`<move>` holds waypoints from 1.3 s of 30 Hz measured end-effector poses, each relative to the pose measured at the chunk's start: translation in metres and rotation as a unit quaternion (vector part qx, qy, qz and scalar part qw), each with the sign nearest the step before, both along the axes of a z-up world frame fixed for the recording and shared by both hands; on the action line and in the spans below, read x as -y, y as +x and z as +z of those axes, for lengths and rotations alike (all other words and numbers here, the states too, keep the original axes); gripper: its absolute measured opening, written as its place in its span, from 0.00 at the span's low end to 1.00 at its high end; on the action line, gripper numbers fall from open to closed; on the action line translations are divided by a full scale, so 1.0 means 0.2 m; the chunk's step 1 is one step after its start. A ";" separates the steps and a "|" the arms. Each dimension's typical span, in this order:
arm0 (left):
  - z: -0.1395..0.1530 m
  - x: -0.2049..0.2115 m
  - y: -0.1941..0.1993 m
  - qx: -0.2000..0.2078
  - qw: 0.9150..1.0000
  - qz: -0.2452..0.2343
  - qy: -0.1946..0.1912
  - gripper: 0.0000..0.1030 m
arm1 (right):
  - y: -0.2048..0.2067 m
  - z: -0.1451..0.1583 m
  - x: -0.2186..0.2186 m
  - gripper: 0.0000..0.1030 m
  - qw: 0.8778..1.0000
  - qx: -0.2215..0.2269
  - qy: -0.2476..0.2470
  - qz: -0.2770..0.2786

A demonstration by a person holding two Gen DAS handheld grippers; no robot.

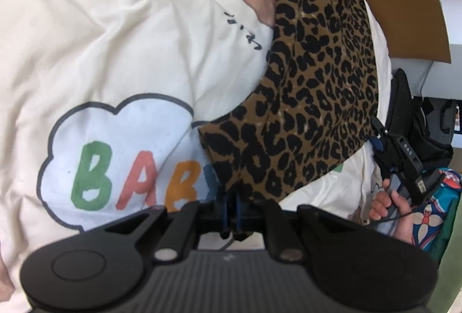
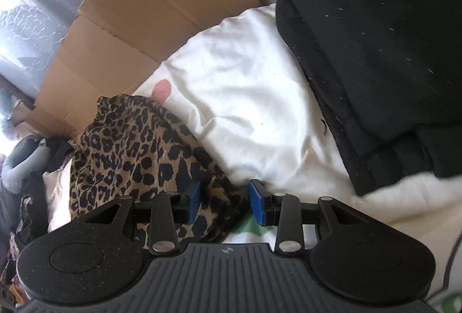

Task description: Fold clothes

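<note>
- While your left gripper [image 1: 233,207] points down at the bed, its blue pads are pinched nearly together on the lower edge of the leopard cloth [image 1: 311,76].
- From that pinch, the cloth runs up and away in the left view, draped over a cream sheet [image 1: 121,33] printed with a cloud and coloured letters.
- Your right gripper [image 2: 224,204] stands part open, with a clear gap between the blue pads [image 2: 194,199].
- A fold of the same cloth [image 2: 135,151] lies in that gap; the left pad sits against it, the right pad looks clear of it, so you have no grip there.
- In the left view your right hand [image 1: 389,209] holds that gripper's handle at the cloth's right edge.
- A folded black garment [image 2: 375,59] lies on the white bedding [image 2: 248,99] to the upper right, well apart from the leopard cloth.
- Cardboard [image 2: 138,12] stands behind the bedding, just beyond the cloth's far end.
</note>
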State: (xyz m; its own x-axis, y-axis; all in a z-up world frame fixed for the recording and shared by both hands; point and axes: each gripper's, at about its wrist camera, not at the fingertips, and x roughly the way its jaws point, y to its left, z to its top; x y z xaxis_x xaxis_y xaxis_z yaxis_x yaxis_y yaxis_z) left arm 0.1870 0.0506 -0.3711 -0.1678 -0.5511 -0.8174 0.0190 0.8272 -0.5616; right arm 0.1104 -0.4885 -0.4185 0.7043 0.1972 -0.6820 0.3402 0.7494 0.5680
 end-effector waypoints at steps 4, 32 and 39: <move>-0.01 0.01 0.00 -0.001 1.000 0.001 0.003 0.06 | 0.01 0.00 0.02 0.41 1.000 0.006 0.002 0.030; 0.33 -0.05 0.07 0.012 0.999 -0.051 0.003 0.06 | -0.13 0.31 -0.03 0.03 0.990 -0.045 0.008 0.130; 0.37 -0.12 0.07 0.023 0.998 -0.048 0.029 0.06 | -0.32 0.32 -0.13 0.01 0.989 -0.064 0.038 0.125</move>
State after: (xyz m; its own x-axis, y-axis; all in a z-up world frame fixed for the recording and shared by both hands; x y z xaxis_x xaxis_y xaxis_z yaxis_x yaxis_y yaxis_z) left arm 0.2003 0.0744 -0.2977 -0.1790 -0.4861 -0.8554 0.1250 0.8511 -0.5098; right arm 0.0465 -0.4625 -0.3538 0.5366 0.4081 -0.7386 0.2223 0.7760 0.5903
